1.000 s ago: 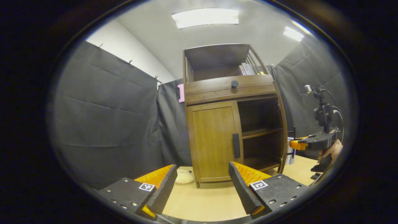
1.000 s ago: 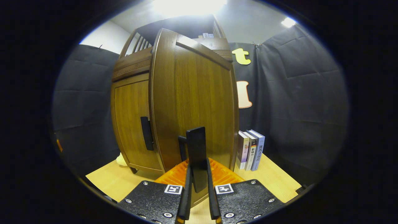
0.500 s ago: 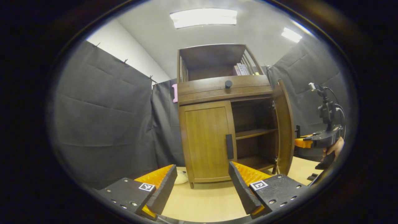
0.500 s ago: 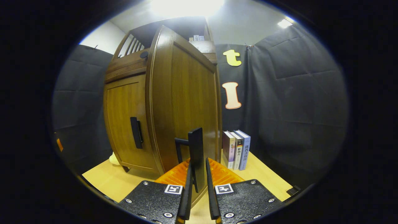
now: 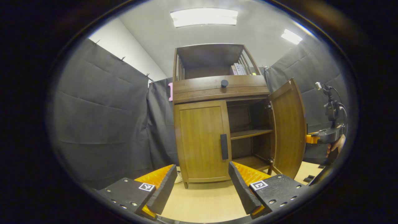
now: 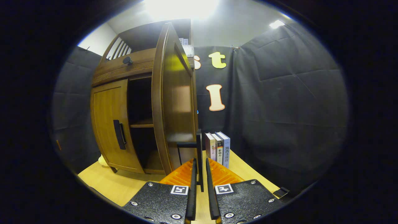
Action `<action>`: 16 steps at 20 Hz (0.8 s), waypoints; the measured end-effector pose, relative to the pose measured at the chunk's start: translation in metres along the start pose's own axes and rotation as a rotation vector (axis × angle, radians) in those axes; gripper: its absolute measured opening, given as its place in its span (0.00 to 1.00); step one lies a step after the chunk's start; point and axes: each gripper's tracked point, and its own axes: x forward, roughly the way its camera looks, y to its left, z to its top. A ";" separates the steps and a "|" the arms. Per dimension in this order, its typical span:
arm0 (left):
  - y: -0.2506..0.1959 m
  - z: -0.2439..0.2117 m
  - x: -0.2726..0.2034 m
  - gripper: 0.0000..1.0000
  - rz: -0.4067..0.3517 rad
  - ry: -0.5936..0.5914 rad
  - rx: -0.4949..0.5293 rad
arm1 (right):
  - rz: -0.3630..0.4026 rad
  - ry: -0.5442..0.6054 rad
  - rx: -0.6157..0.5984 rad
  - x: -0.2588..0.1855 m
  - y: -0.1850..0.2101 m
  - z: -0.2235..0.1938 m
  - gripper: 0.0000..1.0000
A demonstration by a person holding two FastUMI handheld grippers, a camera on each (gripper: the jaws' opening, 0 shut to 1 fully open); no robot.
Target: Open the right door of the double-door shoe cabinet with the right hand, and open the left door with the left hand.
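Right door (image 5: 287,129) swung much wider in the last second; right gripper (image 6: 200,199) stays clamped on its handle (image 6: 198,152). Left gripper (image 5: 200,183) spread, empty; left door (image 5: 202,143) shut, next up.

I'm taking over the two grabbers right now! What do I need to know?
Right gripper: shut on the right door's handle, with the right door swung wide open.
Left gripper: open, holding nothing, in front of the shoe cabinet and short of it.
Left door: shut, its handle untouched.
Done: right door open.
Left: let go of the right handle, then grip the left handle with the left gripper and pull that door open.
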 end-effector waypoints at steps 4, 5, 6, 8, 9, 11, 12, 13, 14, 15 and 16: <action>-0.014 -0.006 0.009 0.95 -0.024 -0.001 0.008 | -0.056 -0.006 -0.002 -0.005 -0.028 -0.001 0.17; -0.020 -0.007 0.012 0.95 -0.034 -0.002 0.009 | -0.068 -0.005 -0.003 -0.006 -0.037 -0.001 0.17; -0.027 -0.007 0.017 0.95 -0.040 -0.005 0.010 | -0.079 -0.003 -0.002 -0.006 -0.042 -0.003 0.18; -0.034 -0.007 0.021 0.95 -0.050 -0.010 0.006 | -0.105 0.001 -0.004 -0.008 -0.057 -0.004 0.21; -0.037 -0.008 0.023 0.95 -0.057 -0.008 0.003 | -0.119 -0.002 -0.004 -0.010 -0.065 -0.004 0.17; -0.046 -0.012 0.031 0.95 -0.068 -0.003 -0.001 | -0.136 -0.008 -0.001 -0.013 -0.076 0.000 0.18; -0.049 -0.016 0.036 0.95 -0.072 -0.001 -0.005 | -0.111 -0.009 0.012 -0.016 -0.073 0.001 0.18; -0.053 -0.017 0.041 0.95 -0.077 0.001 -0.009 | -0.100 -0.006 0.016 -0.019 -0.070 0.003 0.19; -0.054 -0.019 0.046 0.95 -0.082 0.001 -0.012 | -0.095 -0.012 0.006 -0.024 -0.069 0.003 0.25; -0.057 -0.018 0.051 0.95 -0.085 0.000 -0.013 | -0.093 -0.022 -0.009 -0.028 -0.068 0.006 0.25; -0.059 -0.018 0.058 0.95 -0.090 -0.001 -0.014 | -0.086 -0.030 -0.024 -0.035 -0.064 0.008 0.27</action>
